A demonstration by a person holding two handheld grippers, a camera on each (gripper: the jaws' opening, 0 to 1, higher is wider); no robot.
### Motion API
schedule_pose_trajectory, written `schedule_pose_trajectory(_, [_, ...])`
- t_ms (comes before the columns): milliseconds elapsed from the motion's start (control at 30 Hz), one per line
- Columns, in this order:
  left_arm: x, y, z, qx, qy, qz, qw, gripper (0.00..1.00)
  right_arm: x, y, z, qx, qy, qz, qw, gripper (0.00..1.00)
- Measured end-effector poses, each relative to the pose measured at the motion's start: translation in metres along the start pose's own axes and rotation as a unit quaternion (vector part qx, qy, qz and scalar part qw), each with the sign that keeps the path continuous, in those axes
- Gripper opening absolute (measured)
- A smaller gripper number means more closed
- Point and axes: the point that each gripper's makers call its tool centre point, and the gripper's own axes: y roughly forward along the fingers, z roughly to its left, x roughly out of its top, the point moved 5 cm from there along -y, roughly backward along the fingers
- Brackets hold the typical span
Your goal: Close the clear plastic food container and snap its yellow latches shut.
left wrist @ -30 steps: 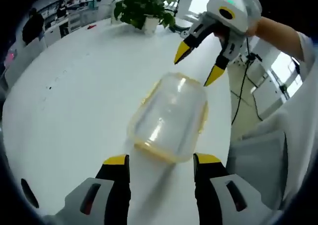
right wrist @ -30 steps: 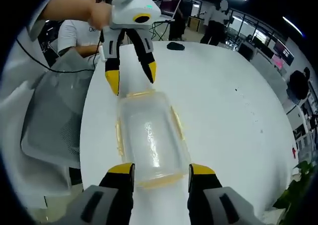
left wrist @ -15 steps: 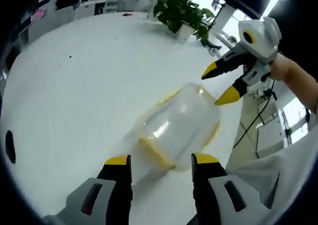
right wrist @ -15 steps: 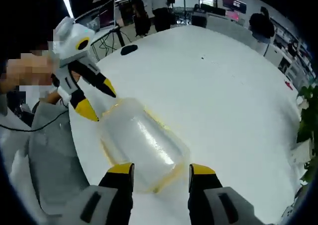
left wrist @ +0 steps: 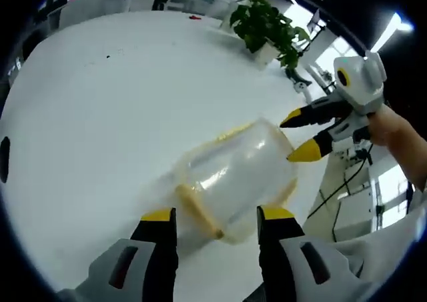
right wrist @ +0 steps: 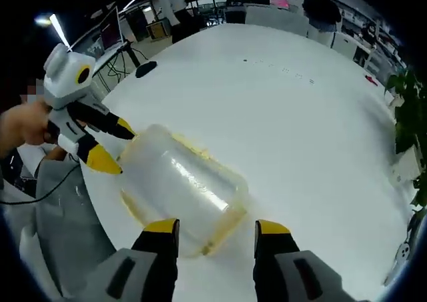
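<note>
The clear container (left wrist: 235, 174) lies on the white counter (left wrist: 100, 115), its yellow rim and latches (left wrist: 197, 212) showing along the edges. Since a second ago it has turned: it then ran straight away from my left tongs (left wrist: 216, 217), and now it sits slantwise across that view, one short end just ahead of their tips. My left tongs stand apart, one jaw on each side of that near end, gripping nothing. My right tongs (left wrist: 299, 137) have dropped from above the far end to beside it, their yellow tips just by the container's far corner; whether they touch it I cannot tell. They too are apart. In the right gripper view the container (right wrist: 179, 189) lies slanted between my right tongs (right wrist: 216, 227) and the left tongs (right wrist: 112, 145). A potted plant (left wrist: 270, 29) stands at the counter's far edge.
</note>
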Motion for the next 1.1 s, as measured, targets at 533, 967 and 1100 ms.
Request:
schedule_pose_trajectory(533, [-0.001,0.007,0.0,0.003,0.001,0.019,0.9998,0.4,0.001,0.004,0.009,0.019,0.017,0.03,0.9992,0.4])
schedule_pose_trajectory(967, [0.001,0.01,-0.001,-0.012,0.016,0.038,0.9991,0.35,0.002,0.005,0.011,0.014,0.003,0.041,0.9991,0.39])
schedule_pose_trajectory(1100, [-0.005,0.026,0.001,-0.007,0.017,0.047,0.9987,0.35,0.004,0.007,0.015,0.014,0.003,0.049,0.9987,0.38])
